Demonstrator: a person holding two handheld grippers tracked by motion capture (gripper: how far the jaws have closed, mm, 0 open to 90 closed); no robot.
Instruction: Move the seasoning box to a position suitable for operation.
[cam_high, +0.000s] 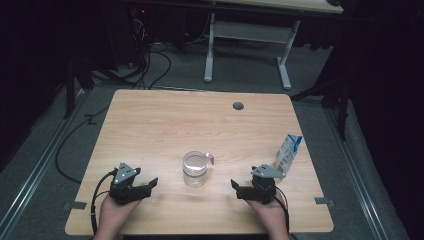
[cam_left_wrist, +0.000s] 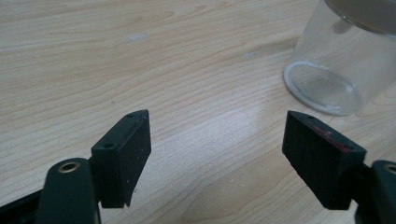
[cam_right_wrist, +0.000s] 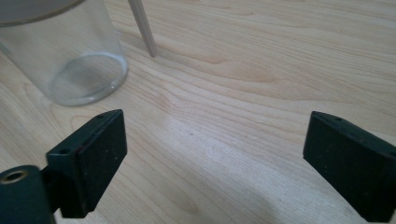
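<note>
1. Near the table's (cam_high: 150, 115) front middle, between both grippers: clear glass jar (cam_high: 194, 169), upright, apart from each; long axis vertical, mouth up, seemingly empty.
2. At the jar's rim, right side in the high view: small grey tab or spoon-like piece (cam_high: 210, 158), jutting outward toward the carton; in the right gripper view, a thin stick (cam_right_wrist: 143, 27) slanting down to the wood beside the jar. Exact nature unclear.
3. Left of the jar: left gripper (cam_high: 150, 185), jaws spread wide, nothing between them, aimed toward the jar.
4. Right of the jar: right gripper (cam_high: 236, 187), jaws likewise spread and empty, aimed inward.
5. Farther right, near the table edge: small blue-and-white carton (cam_high: 289, 151), upright, leaning slightly.
6. Step judged in hand: first approach to the jar. Advice: level jaws, straddle the wall mid-height, avoid the rim piece, close gently on slick glass, steady with the other gripper.
</note>
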